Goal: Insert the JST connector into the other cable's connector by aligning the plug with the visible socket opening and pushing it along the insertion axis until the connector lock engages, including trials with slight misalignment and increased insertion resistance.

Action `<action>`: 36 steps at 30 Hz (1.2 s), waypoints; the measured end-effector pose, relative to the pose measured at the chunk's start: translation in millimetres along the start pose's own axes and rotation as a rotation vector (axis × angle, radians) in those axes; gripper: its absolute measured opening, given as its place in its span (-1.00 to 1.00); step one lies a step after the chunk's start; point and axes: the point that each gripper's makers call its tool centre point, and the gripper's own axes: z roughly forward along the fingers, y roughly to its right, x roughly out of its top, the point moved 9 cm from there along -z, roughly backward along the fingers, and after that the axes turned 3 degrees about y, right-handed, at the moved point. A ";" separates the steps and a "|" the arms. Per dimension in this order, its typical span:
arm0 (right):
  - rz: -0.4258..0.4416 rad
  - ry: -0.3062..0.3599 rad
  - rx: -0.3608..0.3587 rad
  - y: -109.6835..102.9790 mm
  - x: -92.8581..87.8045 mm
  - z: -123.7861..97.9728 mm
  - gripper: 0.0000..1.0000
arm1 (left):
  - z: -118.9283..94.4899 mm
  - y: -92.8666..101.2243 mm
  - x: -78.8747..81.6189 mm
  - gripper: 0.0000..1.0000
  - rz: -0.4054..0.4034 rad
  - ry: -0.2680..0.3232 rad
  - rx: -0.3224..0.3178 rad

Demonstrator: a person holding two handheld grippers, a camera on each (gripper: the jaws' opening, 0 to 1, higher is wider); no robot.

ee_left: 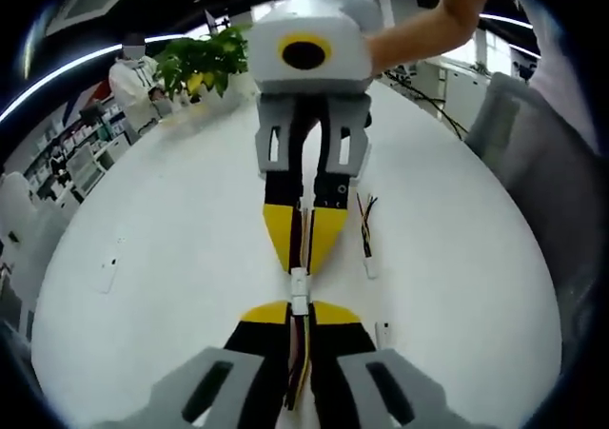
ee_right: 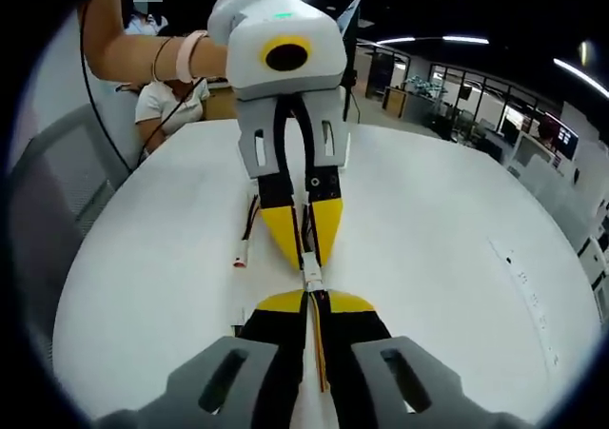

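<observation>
Two grippers meet tip to tip over a round white table point(ee_left: 171, 220). In the left gripper view, my left gripper point(ee_left: 300, 307) is shut on a bundle of coloured wires ending in a white JST connector point(ee_left: 300, 302). My right gripper point(ee_left: 303, 265) comes down from the top, shut on the other cable's white connector point(ee_left: 299, 280). The two connectors touch end to end; I cannot tell whether they are locked. In the right gripper view, my right gripper point(ee_right: 316, 298) holds its wires, and the joined white connectors point(ee_right: 311, 277) sit just under the left gripper point(ee_right: 309, 258).
A spare cable point(ee_left: 366, 227) with a white plug lies on the table beside the grippers, also seen as the spare cable point(ee_right: 247, 234). A grey chair point(ee_left: 533, 153) stands at the table's edge. A potted plant point(ee_left: 205, 58) and a person point(ee_left: 133, 72) are at the far side.
</observation>
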 end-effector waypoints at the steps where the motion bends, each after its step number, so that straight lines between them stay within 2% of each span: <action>1: 0.000 -0.002 0.000 -0.2 -0.6 0.7 -0.94 | 0.6 0.2 -0.4 -1.00 0.000 -0.002 0.001; 10: 0.059 0.010 0.000 2.9 -9.0 3.5 -0.93 | 4.1 -0.7 -4.0 -1.00 -0.021 -0.010 0.008; 25: 0.069 0.003 0.002 -0.2 -13.8 7.1 -0.93 | 9.3 1.0 -9.3 -1.00 -0.038 -0.012 0.011; 36: 0.099 0.001 -0.005 -1.1 -14.0 8.0 -0.91 | 8.1 1.6 -10.9 -1.00 -0.092 -0.010 0.021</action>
